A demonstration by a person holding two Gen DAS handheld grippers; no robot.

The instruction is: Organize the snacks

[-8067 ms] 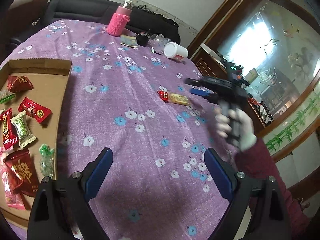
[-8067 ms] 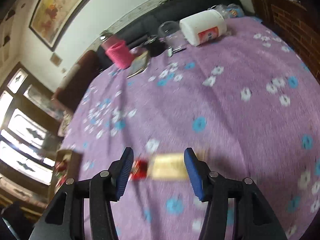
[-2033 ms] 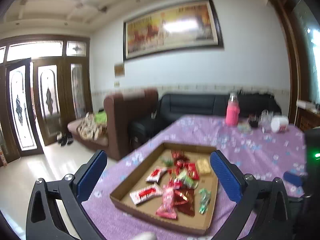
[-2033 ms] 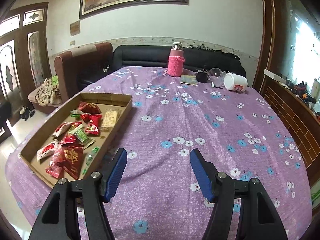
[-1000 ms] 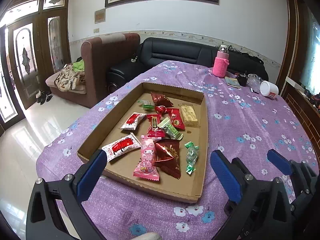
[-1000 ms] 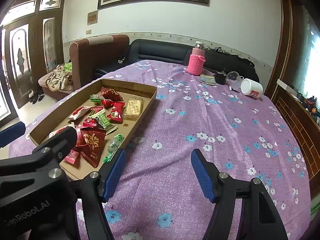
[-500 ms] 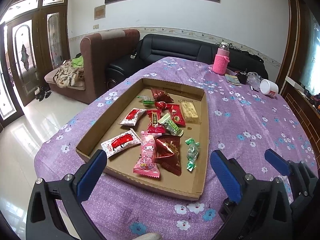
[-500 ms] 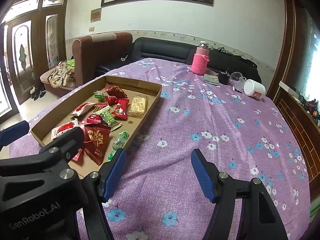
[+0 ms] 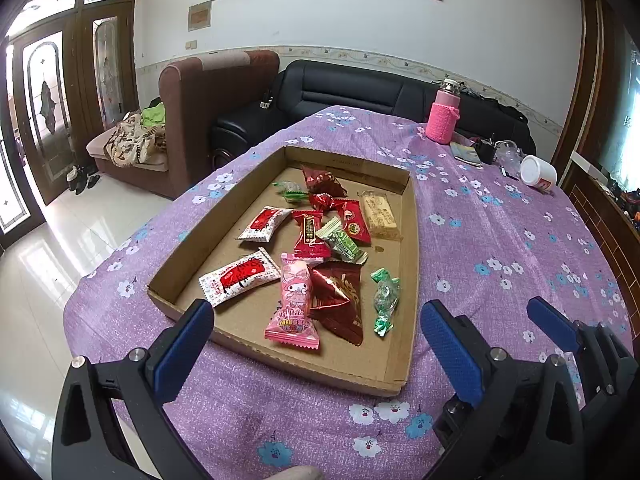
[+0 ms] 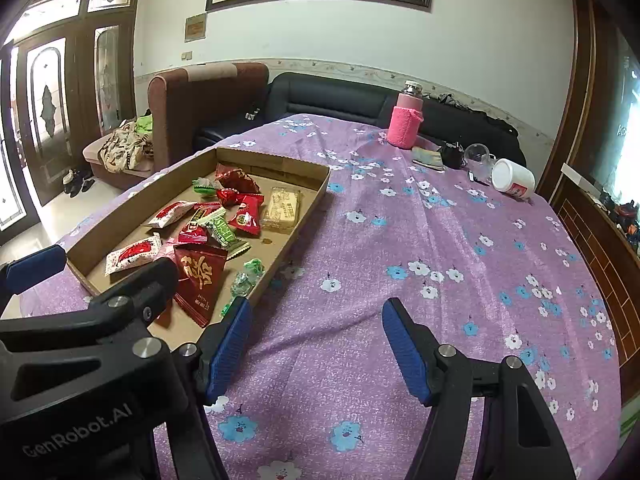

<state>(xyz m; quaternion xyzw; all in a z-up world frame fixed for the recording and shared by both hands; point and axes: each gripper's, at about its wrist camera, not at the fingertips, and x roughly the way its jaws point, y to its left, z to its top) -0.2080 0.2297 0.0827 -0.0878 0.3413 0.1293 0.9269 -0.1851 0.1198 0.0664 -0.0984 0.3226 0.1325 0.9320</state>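
Both units hover empty, jaws apart: left hand-held gripper (image 9: 316,340) before the cardboard tray (image 9: 410,264), right hand-held gripper (image 10: 316,344) over bare bench (image 10: 440,240). All snacks (image 9: 316,248) lie gathered in the tray, apparently sorted. Pink bottle (image 10: 406,122) and white jar (image 10: 514,180) stand well apart, obstructing nothing.

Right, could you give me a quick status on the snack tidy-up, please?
Left gripper open, empty, over the tray's near edge. Right gripper open, empty, over bare tablecloth. Snacks all in the cardboard tray. Nothing in the way.
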